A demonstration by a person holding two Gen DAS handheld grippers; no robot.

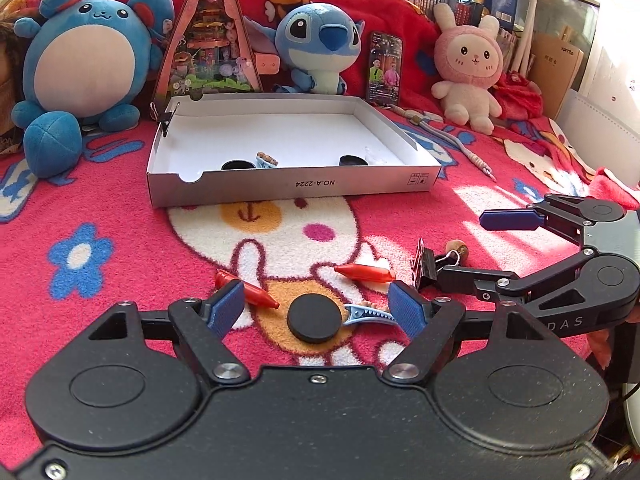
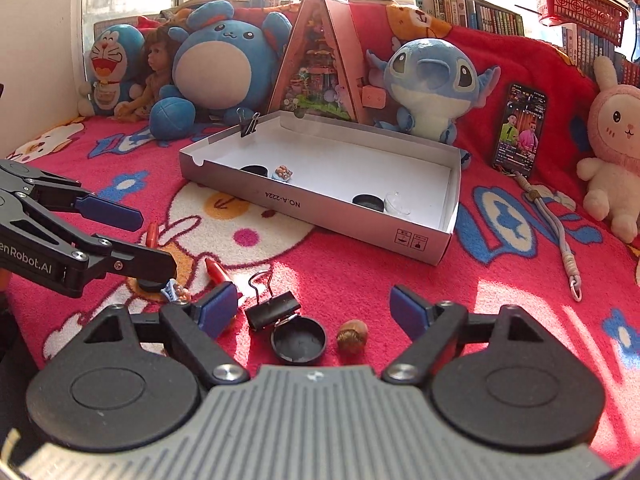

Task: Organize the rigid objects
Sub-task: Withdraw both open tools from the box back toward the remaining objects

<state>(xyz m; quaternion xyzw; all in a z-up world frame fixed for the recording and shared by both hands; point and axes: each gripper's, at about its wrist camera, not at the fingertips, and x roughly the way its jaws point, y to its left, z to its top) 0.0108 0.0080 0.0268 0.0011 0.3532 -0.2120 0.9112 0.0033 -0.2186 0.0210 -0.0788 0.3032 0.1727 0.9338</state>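
Note:
My left gripper (image 1: pixel 316 308) is open low over the red blanket, with a flat black disc (image 1: pixel 315 319) and a blue toothed hair clip (image 1: pixel 366 314) lying between its fingers, untouched. Two red carrot-shaped pieces (image 1: pixel 246 290) (image 1: pixel 364 272) lie just beyond. My right gripper (image 2: pixel 314 308) is open too, and loose between its fingers are a black binder clip (image 2: pixel 272 312), a black cap (image 2: pixel 298 338) and a brown acorn-like piece (image 2: pixel 352 336). Ahead stands the white open box (image 1: pixel 296 188), which holds two black discs, a hair clip and a clear piece.
Plush toys, a triangular miniature house (image 1: pixel 208 40) and an upright phone (image 1: pixel 384 68) line the back behind the box. A blue lanyard (image 2: pixel 560 236) lies right of the box. A binder clip (image 2: pixel 249 124) grips the box's far left corner. The two grippers are close side by side.

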